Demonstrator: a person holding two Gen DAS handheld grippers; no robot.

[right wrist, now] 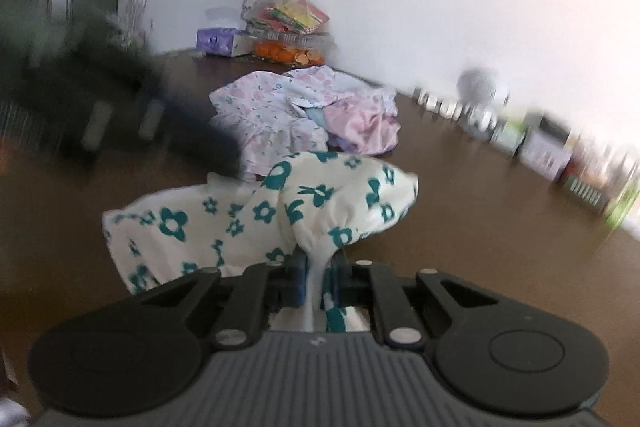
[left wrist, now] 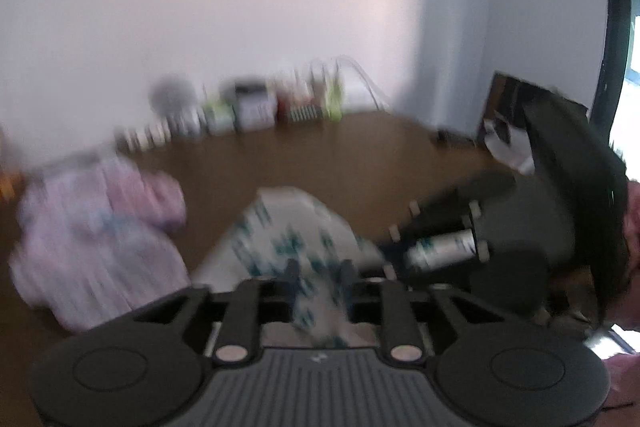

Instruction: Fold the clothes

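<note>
Soft, light, floppy garment (right wrist: 256, 219): bunched in right gripper (right wrist: 320, 279), nipped; left gripper (left wrist: 318, 277) part-open around cloth; best taken at hems.

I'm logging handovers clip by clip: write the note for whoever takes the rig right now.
Right tongs: shut on the white garment with teal flowers.
Left tongs: partly open, the same garment's cloth between the fingers; grip unclear in the blur.
The garment is bunched on the brown table, not yet folded.
The pink clothes pile behind it is left unfolded.
</note>
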